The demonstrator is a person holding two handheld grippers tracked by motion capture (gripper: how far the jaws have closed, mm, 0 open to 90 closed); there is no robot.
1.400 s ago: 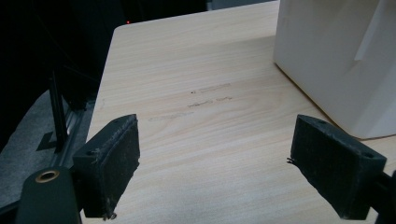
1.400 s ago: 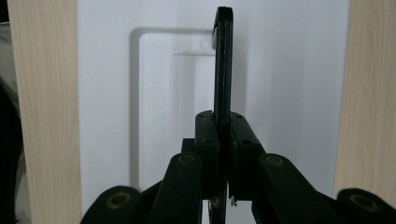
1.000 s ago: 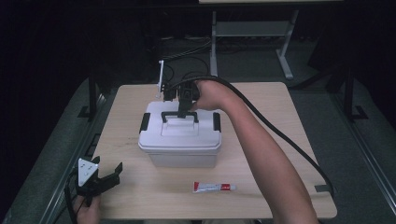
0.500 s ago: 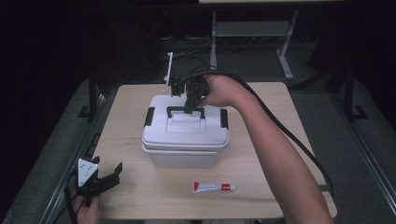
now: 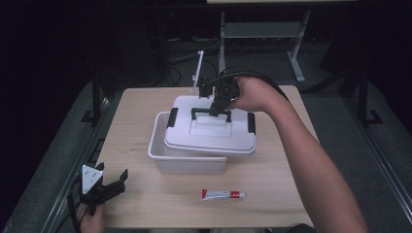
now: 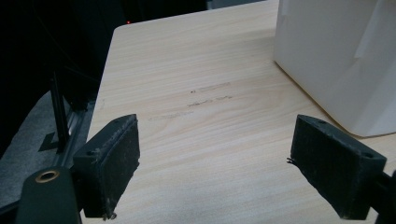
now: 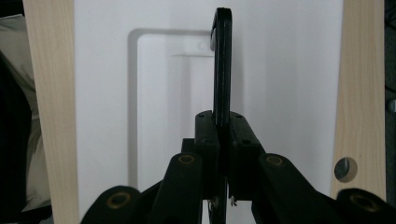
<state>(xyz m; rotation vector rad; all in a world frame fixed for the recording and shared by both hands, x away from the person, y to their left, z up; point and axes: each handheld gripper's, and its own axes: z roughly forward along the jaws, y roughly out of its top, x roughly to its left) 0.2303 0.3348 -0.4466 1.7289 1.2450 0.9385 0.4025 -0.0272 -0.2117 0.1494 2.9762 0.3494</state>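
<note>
High view: the right gripper (image 5: 219, 108) clamps the black handle (image 5: 210, 112) of the smooth white plastic lid (image 5: 210, 132). A second ago that lid sat square on the rectangular white box (image 5: 180, 156); now it's lifted and shifted right, box mouth showing at left. A red-and-white tube (image 5: 223, 195) lies near on the pale wood table (image 5: 136, 121).

Left gripper view: left gripper (image 6: 215, 163) spread wide over woodgrain, holding nothing.

Right gripper view: matte black pads pinch the thin handle (image 7: 222, 65).
</note>
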